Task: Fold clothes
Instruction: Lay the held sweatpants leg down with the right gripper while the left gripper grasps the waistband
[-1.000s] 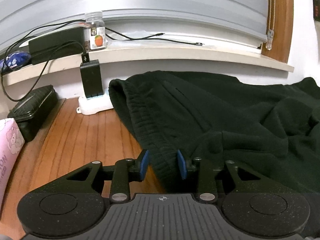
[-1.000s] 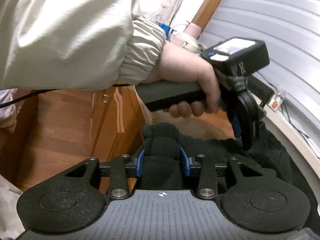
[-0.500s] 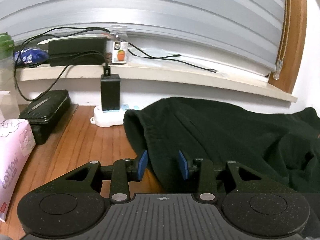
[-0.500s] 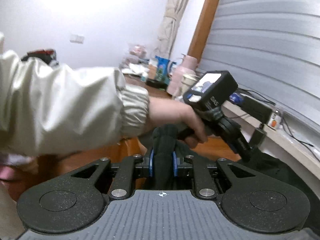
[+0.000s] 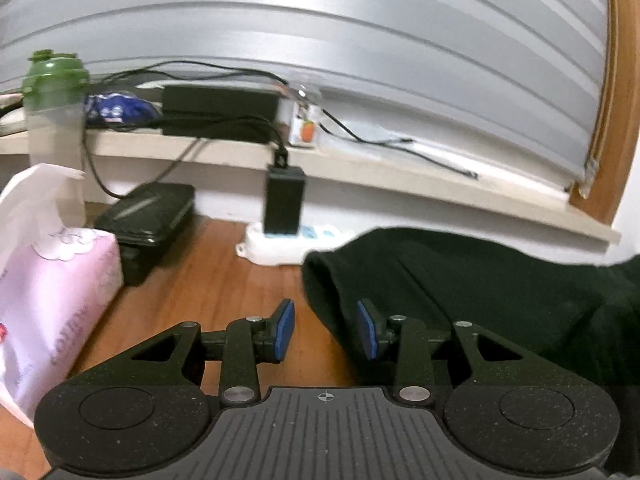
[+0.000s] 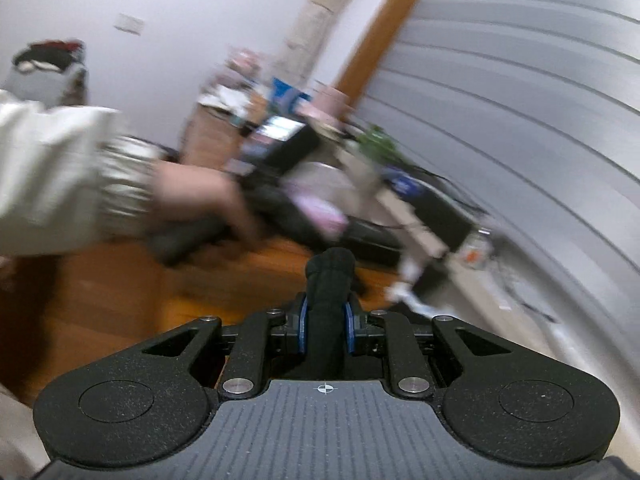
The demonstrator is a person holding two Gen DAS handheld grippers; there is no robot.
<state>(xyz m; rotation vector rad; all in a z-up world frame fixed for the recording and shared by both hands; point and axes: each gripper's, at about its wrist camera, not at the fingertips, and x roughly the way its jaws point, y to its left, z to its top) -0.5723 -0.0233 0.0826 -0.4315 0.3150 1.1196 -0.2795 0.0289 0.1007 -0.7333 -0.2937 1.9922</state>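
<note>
Since the earlier frame the right gripper [image 6: 325,330] has risen and swung away from the garment's bulk, carrying a bunched end of the dark green trousers [image 5: 480,292] clamped between its blue pads; a roll of the fabric [image 6: 331,280] stands up out of the narrow gap. Its fingers had been wider around a thicker wad — they are now squeezed close on it. The left gripper [image 5: 326,330] has drawn back and lifted a little: the waistband edge, formerly lying between its fingers, now passes just by the right pad, with bare worktop [image 5: 224,292] showing in the gap. Its fingers stand part-way apart, pressing on nothing that can be seen. The person's left hand [image 6: 200,200] and pale sleeve [image 6: 60,176] appear blurred in the right wrist view. Most of the trousers lie spread on the worktop below the window ledge, beside the white power strip [image 5: 288,242]. Judged from this, one end is being lifted to fold over the rest — the fold itself is not yet laid.
</note>
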